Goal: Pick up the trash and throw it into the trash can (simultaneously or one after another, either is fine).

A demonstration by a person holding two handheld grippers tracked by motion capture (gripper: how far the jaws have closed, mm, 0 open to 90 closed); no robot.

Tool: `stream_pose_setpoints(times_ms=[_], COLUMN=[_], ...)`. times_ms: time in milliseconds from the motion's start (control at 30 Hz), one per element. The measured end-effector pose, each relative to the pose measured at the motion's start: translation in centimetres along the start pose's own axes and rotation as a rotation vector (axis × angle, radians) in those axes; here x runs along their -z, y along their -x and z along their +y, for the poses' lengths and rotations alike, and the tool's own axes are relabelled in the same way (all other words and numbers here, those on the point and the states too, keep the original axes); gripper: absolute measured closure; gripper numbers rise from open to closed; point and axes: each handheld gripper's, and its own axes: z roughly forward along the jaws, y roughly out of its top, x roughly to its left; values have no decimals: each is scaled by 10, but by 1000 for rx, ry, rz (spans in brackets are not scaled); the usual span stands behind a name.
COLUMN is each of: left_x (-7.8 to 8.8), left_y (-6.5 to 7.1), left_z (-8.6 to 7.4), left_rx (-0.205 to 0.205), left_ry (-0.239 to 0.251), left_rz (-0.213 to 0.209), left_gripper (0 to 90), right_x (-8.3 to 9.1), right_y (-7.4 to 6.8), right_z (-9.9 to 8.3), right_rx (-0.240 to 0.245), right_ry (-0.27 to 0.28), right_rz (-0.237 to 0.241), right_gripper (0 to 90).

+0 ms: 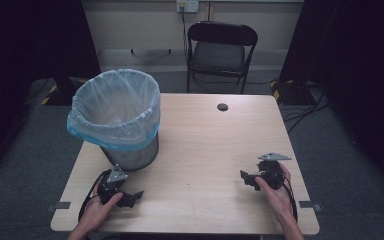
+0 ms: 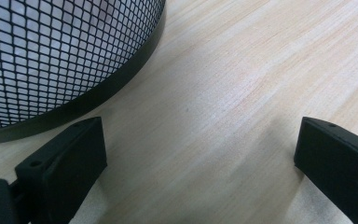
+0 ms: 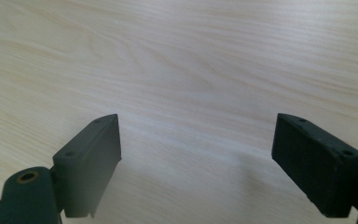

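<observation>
a: left gripper (image 1: pixel 130 198), how far open?
b: spread wide, holding nothing, low over the light wooden table (image 1: pixel 205 150), just beside the black wire-mesh bin (image 1: pixel 122 125) with its pale blue plastic liner (image 1: pixel 115 107).
a: and right gripper (image 1: pixel 249 179)?
b: also spread wide, empty, near the right edge, well apart from the bin.
a: hard to make out?
b: from the left gripper view, bin cut off at the top, only mesh wall and base ring visible. touching the wood or not, cannot tell.

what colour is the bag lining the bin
Translucent light blue liner, clearest in the high view.
</observation>
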Motion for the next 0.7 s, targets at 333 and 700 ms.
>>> stream_pose_setpoints(times_ms=[333,700], left_x=[0,0], left_y=[0,0], left_z=[0,0], left_rx=[4,0], left_ry=[0,-3], left_rz=[-2,-7], left_gripper=[17,16], right_x=[-11,-12], right_y=[1,-1], right_z=[-18,-29], right_rx=[1,47], right_ry=[-34,40], right_rz=[-20,-41], right_gripper=[149,123])
